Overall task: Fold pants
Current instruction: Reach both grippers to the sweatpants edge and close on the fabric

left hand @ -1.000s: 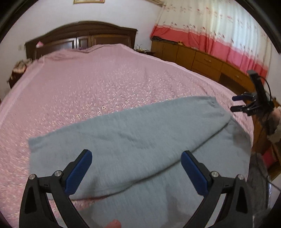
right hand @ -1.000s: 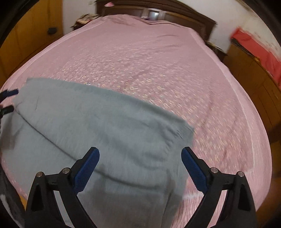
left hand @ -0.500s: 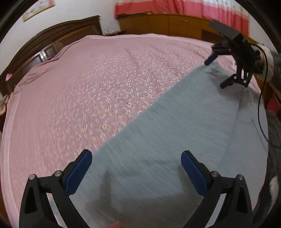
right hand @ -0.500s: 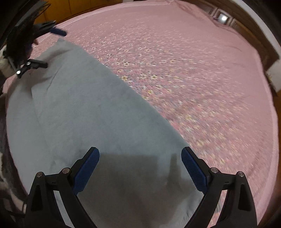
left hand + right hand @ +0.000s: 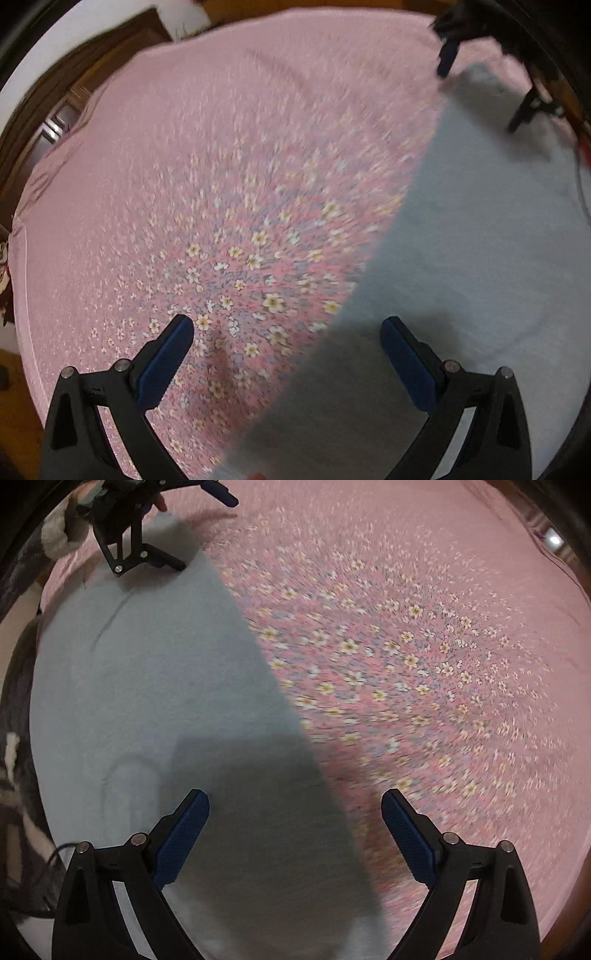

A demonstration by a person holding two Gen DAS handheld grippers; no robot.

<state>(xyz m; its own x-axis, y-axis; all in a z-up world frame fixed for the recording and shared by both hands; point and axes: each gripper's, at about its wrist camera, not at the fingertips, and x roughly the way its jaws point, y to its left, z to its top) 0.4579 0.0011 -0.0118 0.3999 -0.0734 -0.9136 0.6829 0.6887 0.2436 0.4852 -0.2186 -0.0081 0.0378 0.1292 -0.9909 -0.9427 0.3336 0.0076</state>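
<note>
Left wrist view: left gripper (image 5: 284,328) jaws apart, straddling the grey pants' (image 5: 461,258) long edge on the bed (image 5: 184,166); right gripper (image 5: 295,805) likewise wide apart. Open pink bedspread lies beyond. Both grippers now sit lower than before.

The right gripper (image 5: 295,823) hangs with its jaws wide apart, close above the grey pants (image 5: 155,686), and nothing is between its blue pads (image 5: 183,834). The pants lie flat on the pink flowered bed cover (image 5: 424,627), their straight edge running diagonally. At the far corner of the pants the left gripper (image 5: 207,528) also has its jaws spread.
</note>
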